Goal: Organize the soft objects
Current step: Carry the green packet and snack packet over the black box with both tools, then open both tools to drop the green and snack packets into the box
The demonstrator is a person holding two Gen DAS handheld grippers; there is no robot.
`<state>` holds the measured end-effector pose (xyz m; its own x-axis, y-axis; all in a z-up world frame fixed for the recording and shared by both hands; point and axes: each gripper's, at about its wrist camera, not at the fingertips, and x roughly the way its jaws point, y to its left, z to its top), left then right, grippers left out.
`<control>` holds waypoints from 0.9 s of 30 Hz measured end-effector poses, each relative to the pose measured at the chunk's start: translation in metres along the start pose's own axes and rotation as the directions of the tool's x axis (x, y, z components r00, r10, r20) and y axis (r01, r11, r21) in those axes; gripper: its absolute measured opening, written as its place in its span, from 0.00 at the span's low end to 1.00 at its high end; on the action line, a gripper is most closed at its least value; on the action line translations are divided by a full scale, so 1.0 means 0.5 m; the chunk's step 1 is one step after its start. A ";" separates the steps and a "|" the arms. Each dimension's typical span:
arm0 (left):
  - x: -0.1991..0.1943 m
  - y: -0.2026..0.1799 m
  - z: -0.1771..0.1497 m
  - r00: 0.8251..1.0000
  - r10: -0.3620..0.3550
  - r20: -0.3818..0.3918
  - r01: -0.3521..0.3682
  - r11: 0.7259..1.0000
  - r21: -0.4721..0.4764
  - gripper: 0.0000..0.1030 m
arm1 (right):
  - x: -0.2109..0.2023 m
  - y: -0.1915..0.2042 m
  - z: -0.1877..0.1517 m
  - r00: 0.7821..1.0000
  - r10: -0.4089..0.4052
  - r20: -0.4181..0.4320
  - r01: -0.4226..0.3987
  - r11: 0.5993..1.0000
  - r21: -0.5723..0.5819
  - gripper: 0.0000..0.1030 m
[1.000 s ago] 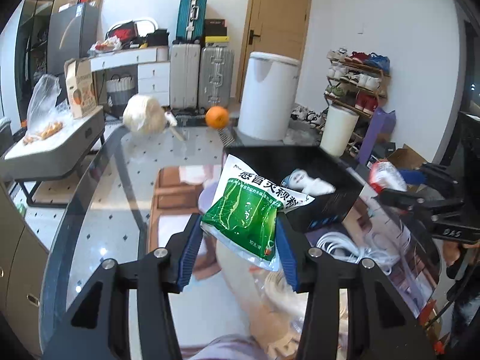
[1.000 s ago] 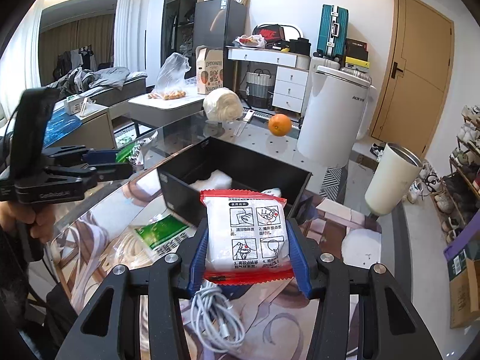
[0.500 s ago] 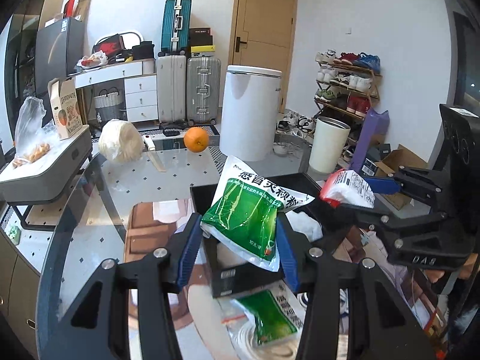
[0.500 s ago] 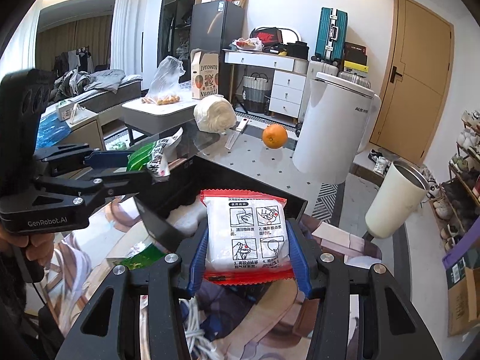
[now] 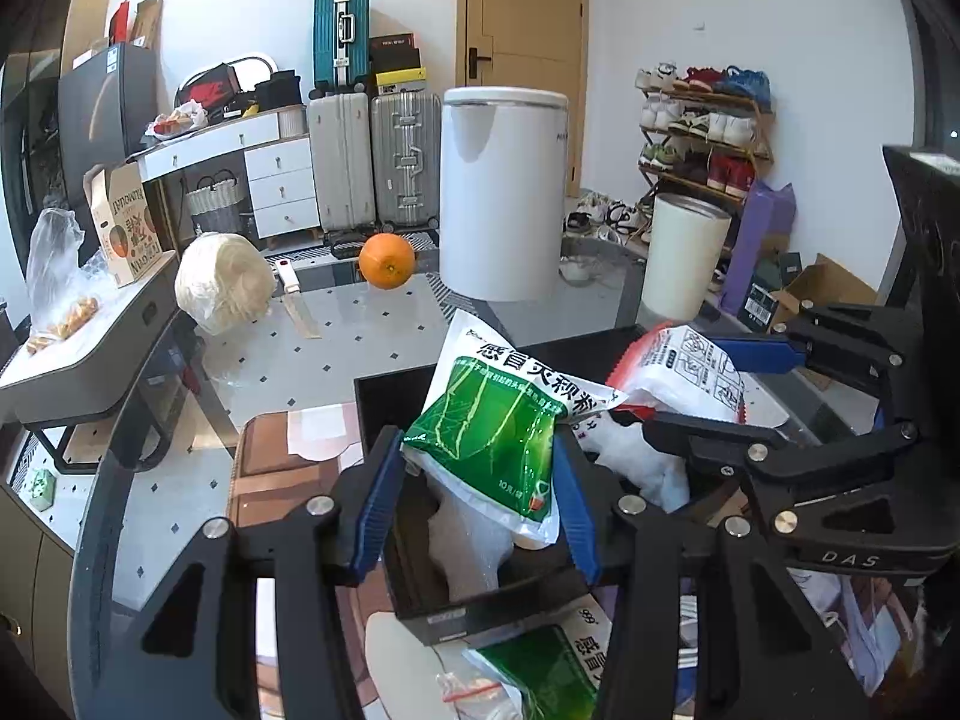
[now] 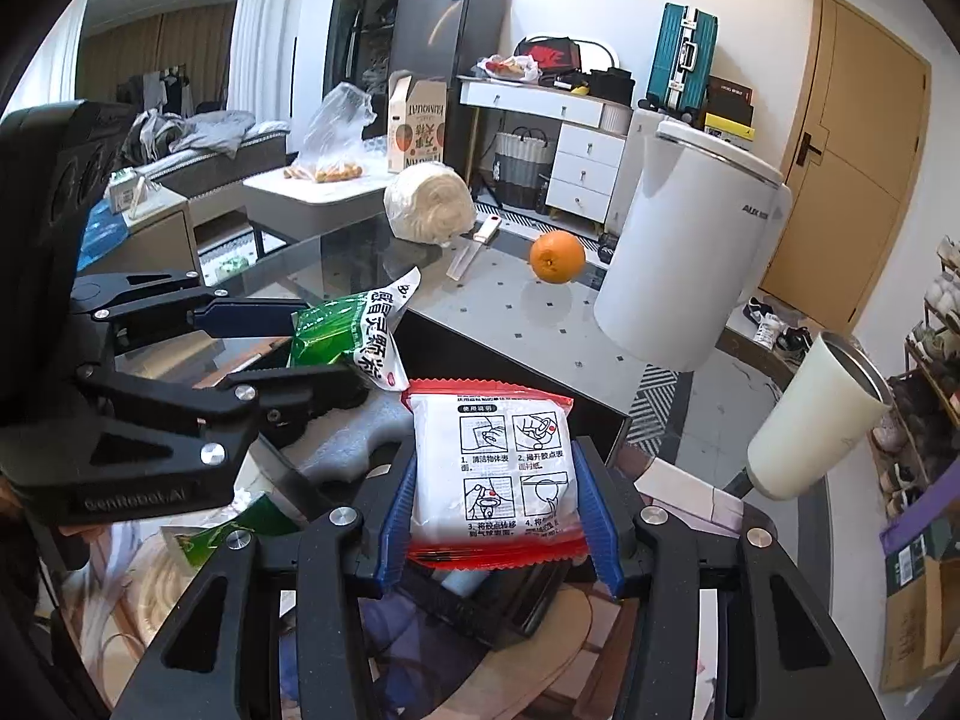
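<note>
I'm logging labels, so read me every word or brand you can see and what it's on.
"感冒" on the green packet, remaining characters unclear.
"AUX" on the white bin.
"DAS" on the right gripper.
"GenRobot.AI" on the left gripper.
Red-edged packet: instructions too small.

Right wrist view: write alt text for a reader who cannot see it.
The right gripper clamps a white packet with red edges above an open black box on a glass table. At left, the left gripper holds a green packet over the same box. Behind sit an orange and a white bin.
</note>
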<state>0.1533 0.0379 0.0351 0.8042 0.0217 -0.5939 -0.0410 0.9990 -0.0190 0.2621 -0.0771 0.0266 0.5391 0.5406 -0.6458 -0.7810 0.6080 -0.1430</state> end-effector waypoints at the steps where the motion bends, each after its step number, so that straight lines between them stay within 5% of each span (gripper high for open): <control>1: 0.006 -0.001 0.000 1.000 0.004 -0.008 -0.004 1.000 0.004 0.46 | 0.008 -0.001 0.002 1.000 -0.001 -0.008 0.001 1.000 -0.003 0.48; 11: 0.037 -0.013 -0.004 0.998 0.022 -0.062 -0.019 0.999 0.045 0.49 | 0.059 0.001 0.010 0.998 -0.012 -0.059 0.009 0.999 -0.052 0.48; 15: 0.028 -0.004 -0.001 0.998 -0.010 -0.068 0.011 1.000 0.016 0.60 | 0.051 0.000 0.011 0.998 -0.005 -0.058 0.001 0.997 -0.071 0.51; 21: -0.019 -0.008 -0.006 1.000 -0.028 -0.015 0.028 1.000 0.014 0.94 | -0.003 -0.018 -0.001 0.999 -0.033 -0.009 0.033 0.999 -0.042 0.79; 27: -0.065 -0.007 -0.024 0.999 -0.030 0.020 0.029 1.000 0.010 1.00 | -0.053 -0.024 -0.032 1.000 -0.012 0.010 0.012 0.999 0.042 0.99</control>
<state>0.1203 0.0334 0.0448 0.8166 -0.0072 -0.5772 -0.0116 0.9995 -0.0288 0.2525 -0.1080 0.0334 0.5517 0.5387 -0.6367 -0.7607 0.6380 -0.1194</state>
